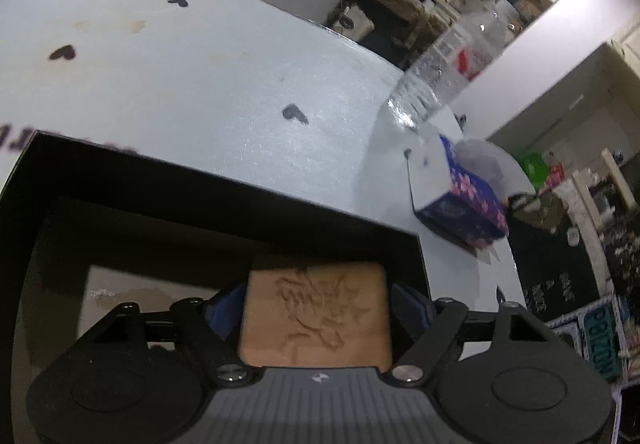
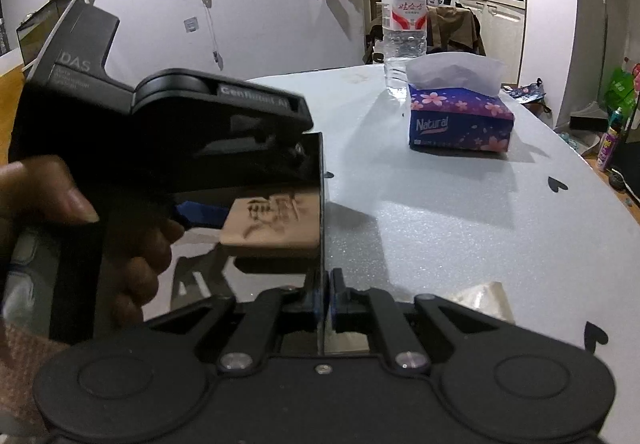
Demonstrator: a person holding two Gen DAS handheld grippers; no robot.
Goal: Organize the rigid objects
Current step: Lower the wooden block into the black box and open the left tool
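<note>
The left wrist view looks down into a black box (image 1: 224,204) that stands on the pale table (image 1: 192,84). The left gripper (image 1: 316,308) has a tan carved block (image 1: 316,316) between its blue fingers (image 1: 412,304), over the box's open inside. The fingers stand wide at the block's two sides, but whether the pads press on it cannot be told from here. This view alone shows the box's far wall from within and part of its floor.

The right wrist view shows the same box from its side. The right gripper (image 2: 325,302) is closed on the box's thin right wall (image 2: 320,204), its blue pads pinched on the wall's near end. Only here do the person's hand (image 2: 60,200) and the left gripper's black body (image 2: 168,124) appear, reaching into the box from the left, with the carved block (image 2: 272,224) tilted inside against the right wall.

The right wrist view also shows the clear water bottle (image 2: 402,24) upright at the table's far edge and the blue flowered tissue box (image 2: 460,120) just in front of it, sharp and whole. In the left wrist view the bottle (image 1: 440,72) is blurred and leans with the lens, and the tissue box (image 1: 460,204) sits near the table's right edge. A small clear wrapper (image 2: 486,300) lies on the table beside the right gripper, seen in that view alone.
</note>
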